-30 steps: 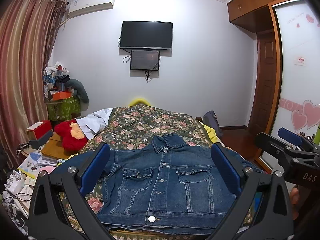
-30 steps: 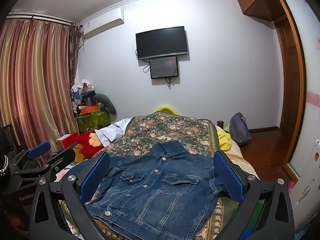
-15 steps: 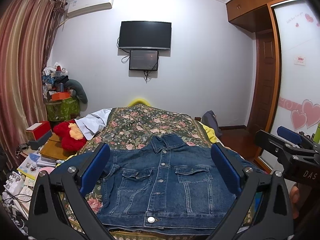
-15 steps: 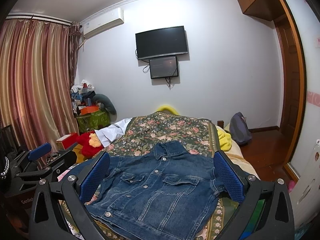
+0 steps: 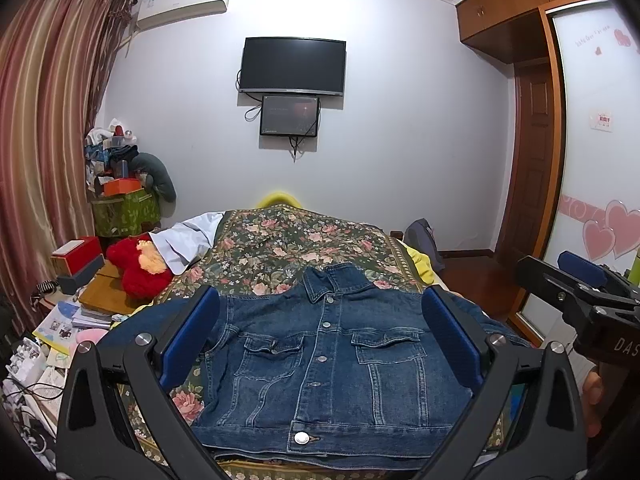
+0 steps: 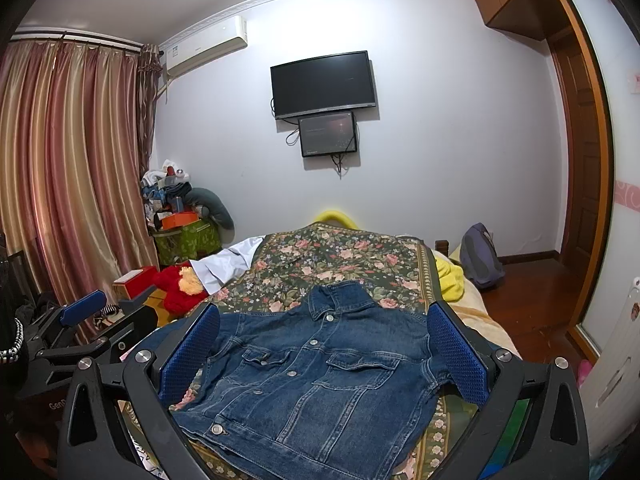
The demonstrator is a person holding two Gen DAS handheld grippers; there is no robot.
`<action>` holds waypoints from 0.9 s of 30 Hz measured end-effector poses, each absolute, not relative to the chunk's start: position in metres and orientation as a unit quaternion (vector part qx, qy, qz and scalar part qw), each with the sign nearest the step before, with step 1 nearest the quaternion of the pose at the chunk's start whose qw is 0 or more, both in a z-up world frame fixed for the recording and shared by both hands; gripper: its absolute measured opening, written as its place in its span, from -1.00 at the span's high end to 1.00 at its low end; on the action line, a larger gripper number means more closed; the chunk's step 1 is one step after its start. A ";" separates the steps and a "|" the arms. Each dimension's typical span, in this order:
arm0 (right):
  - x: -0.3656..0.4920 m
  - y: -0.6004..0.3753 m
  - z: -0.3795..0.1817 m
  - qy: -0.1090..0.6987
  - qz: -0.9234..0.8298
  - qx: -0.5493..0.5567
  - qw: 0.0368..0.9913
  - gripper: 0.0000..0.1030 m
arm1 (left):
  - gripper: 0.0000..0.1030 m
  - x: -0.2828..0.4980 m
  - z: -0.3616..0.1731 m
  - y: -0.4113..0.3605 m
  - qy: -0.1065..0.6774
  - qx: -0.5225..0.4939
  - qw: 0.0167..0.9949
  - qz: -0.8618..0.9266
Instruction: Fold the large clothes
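A blue denim jacket (image 5: 324,364) lies flat, front up and buttoned, collar away from me, on the near end of a floral bedspread (image 5: 288,240); it also shows in the right wrist view (image 6: 312,376). My left gripper (image 5: 320,344) is open and empty, held above the jacket's near hem, touching nothing. My right gripper (image 6: 324,356) is open and empty, above the jacket's right side. Each gripper shows in the other's view, the right one (image 5: 576,292) at the right edge and the left one (image 6: 80,320) at the left edge.
A red plush toy (image 5: 136,268) and a white garment (image 5: 188,240) lie at the bed's left. Books and boxes (image 5: 76,312) crowd the left bedside. A backpack (image 6: 480,256) sits on the floor at the right. A wardrobe door (image 5: 592,200) stands at the right.
Both grippers drifted very slightly; the scene shifted a few pixels. The jacket has not moved and both grippers stay open.
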State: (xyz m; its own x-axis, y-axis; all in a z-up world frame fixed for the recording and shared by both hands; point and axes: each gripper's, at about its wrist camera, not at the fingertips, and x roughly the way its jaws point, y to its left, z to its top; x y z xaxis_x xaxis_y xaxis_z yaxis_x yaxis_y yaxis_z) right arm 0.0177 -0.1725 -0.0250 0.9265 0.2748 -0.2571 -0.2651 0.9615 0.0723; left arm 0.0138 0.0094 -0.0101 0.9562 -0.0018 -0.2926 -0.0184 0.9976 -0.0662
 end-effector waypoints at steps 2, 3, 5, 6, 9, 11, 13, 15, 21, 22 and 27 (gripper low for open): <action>0.018 -0.172 -0.025 0.133 0.138 0.018 0.981 -1.00 | -0.98 0.014 -0.011 0.009 0.148 -0.034 0.988 0.004; 0.018 -0.173 -0.025 0.134 0.138 0.018 0.981 -1.00 | -0.98 0.014 -0.011 0.009 0.148 -0.034 0.988 0.004; 0.018 -0.172 -0.025 0.134 0.138 0.019 0.981 -1.00 | -0.98 0.014 -0.010 0.009 0.147 -0.034 0.989 0.004; 0.018 -0.172 -0.025 0.134 0.138 0.019 0.981 -1.00 | -0.98 0.014 -0.010 0.009 0.146 -0.034 0.989 0.005; 0.018 -0.173 -0.025 0.134 0.138 0.019 0.981 -1.00 | -0.98 0.015 -0.011 0.009 0.146 -0.033 0.989 0.005; 0.018 -0.172 -0.025 0.134 0.138 0.019 0.981 -1.00 | -0.98 0.015 -0.011 0.009 0.147 -0.034 0.989 0.005; 0.018 -0.173 -0.025 0.134 0.138 0.019 0.981 -1.00 | -0.98 0.015 -0.012 0.009 0.146 -0.034 0.989 0.004; 0.019 -0.172 -0.024 0.135 0.137 0.019 0.981 -1.00 | -0.98 0.015 -0.012 0.009 0.145 -0.034 0.989 0.005; 0.018 -0.173 -0.025 0.134 0.138 0.019 0.981 -1.00 | -0.99 0.015 -0.013 0.008 0.145 -0.035 0.989 0.005; 0.019 -0.174 -0.025 0.135 0.138 0.019 0.981 -1.00 | -0.99 0.015 -0.013 0.008 0.145 -0.035 0.989 0.005; 0.019 -0.174 -0.025 0.135 0.138 0.019 0.981 -1.00 | -0.99 0.015 -0.015 0.008 0.145 -0.038 0.989 0.007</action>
State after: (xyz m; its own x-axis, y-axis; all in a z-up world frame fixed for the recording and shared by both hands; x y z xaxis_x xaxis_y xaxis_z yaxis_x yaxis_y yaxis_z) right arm 0.0191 -0.1735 -0.0254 0.9256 0.2752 -0.2600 -0.2648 0.9614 0.0747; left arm 0.0149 0.0080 -0.0146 0.9576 0.0032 -0.2882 -0.0252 0.9970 -0.0727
